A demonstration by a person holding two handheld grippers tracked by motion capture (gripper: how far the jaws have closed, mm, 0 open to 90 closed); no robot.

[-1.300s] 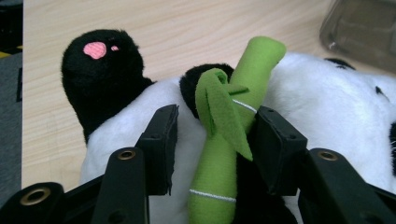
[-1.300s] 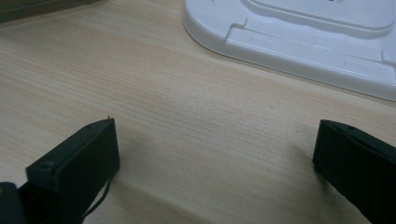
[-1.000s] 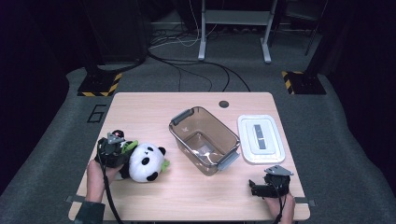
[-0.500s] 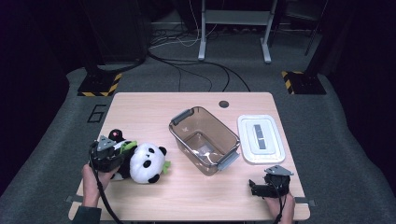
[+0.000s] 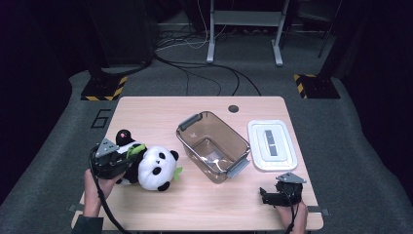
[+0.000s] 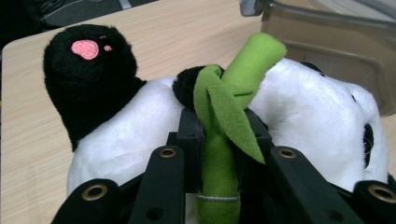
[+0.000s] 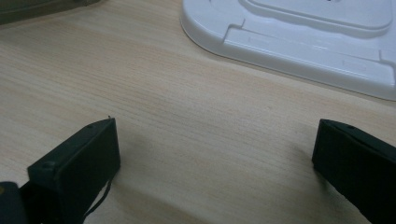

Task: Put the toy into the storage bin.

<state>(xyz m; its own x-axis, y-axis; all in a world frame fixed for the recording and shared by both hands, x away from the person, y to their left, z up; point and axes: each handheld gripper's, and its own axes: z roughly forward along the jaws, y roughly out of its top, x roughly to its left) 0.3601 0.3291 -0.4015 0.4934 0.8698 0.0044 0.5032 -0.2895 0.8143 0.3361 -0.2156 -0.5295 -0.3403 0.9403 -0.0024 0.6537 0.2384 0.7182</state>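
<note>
Right gripper (image 5: 265,196): black two-jaw tool low at the lower right of the high view, held by a hand at the bottom edge, pointing toward frame left; its own view shows the jaws standing wide apart over bare wood, nothing between them.

Left gripper (image 5: 127,158): black body with a grey three-cornered plate on top, at the lower left of the high view, a hand and forearm rising to it from the bottom edge; its jaws are clamped on the green felt bamboo stalk (image 6: 219,154) of the toy.

Soft panda toy (image 5: 151,168): fluffy white and black plush lying on its side in the lower left of the high view, its body just right of the left gripper; in the left gripper view its black foot with a pink heart patch (image 6: 84,49) sits at upper left, and the stalk's leaf folds over between the jaws.

Light wooden table (image 5: 160,109): smooth, fine straight grain.

Brown see-through plastic box (image 5: 214,146): rectangular, rounded corners, grey handles, open, at frame centre, near the panda's right.

White plastic lid (image 5: 271,144): flat, rounded rectangle, right of the box.
</note>
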